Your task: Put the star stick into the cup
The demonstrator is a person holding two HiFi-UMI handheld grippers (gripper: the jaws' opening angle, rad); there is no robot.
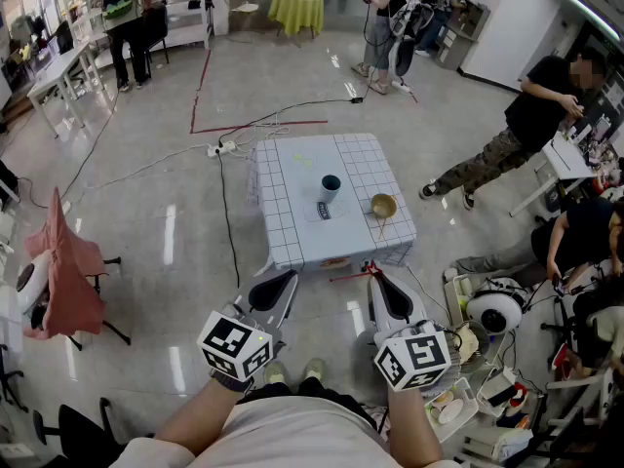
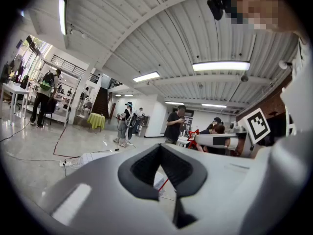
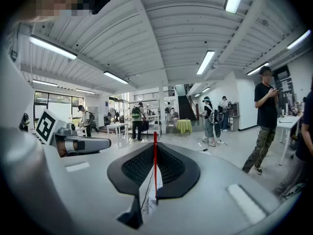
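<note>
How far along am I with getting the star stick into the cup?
Done: the star stick is picked up, clamped in the right gripper. In hand: the carry, both grippers short of the table, the left gripper shut on nothing. Left: reach the cup on that table and drop the stick in.

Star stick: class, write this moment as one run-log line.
right gripper: shut on star stick | left gripper: shut, empty | cup: upright on table | grippers: short of table | insertion: not yet done
</note>
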